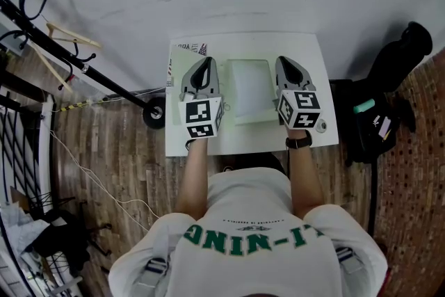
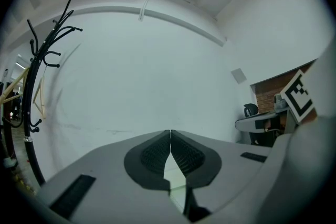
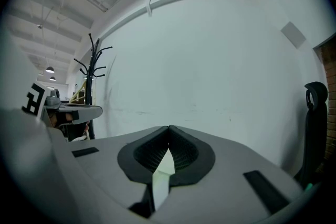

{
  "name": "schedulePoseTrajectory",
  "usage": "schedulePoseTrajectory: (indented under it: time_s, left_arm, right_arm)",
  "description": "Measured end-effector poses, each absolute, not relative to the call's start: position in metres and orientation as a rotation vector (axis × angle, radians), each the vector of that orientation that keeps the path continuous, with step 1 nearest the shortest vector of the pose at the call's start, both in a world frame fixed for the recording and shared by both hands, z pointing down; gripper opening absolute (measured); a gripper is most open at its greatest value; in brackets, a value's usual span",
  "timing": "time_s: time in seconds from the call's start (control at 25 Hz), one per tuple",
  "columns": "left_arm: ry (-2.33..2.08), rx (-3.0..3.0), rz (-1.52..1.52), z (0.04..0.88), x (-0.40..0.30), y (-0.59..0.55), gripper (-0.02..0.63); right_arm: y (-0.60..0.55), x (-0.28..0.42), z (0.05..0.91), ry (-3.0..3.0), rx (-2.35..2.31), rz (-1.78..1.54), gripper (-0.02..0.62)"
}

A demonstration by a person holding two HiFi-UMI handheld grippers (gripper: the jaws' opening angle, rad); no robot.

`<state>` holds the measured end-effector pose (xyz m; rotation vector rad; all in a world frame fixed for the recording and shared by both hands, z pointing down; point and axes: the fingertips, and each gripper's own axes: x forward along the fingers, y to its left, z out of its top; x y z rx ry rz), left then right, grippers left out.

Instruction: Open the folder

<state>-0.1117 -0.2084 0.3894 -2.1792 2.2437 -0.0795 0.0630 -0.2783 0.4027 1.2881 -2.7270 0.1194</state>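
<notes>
Holds the left gripper (image 1: 204, 67) and the right gripper (image 1: 286, 66) above the white table (image 1: 243, 138), one on each side of the pale green folder (image 1: 251, 90). Has both claws squeezed shut, tips touching, nothing in them. Aims both at the white wall (image 2: 157, 76). Leaves the folder lying flat and closed in the middle of the table, between the two grippers.

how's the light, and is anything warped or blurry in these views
Head view: even light, sharp; the pale folder barely stands out from the white table. Left gripper view and right gripper view: strong fisheye, black corners, the wall beam bowed.
</notes>
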Motion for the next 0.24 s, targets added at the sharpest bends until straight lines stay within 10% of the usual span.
schedulePoseTrajectory:
  time_s: [0.24]
  left_arm:
    - [2.273, -2.177, -0.106, 0.401, -0.127, -0.208, 0.017]
  right_arm:
    - [-0.282, 0.051, 0.401, -2.740, 1.271, 0.098, 0.017]
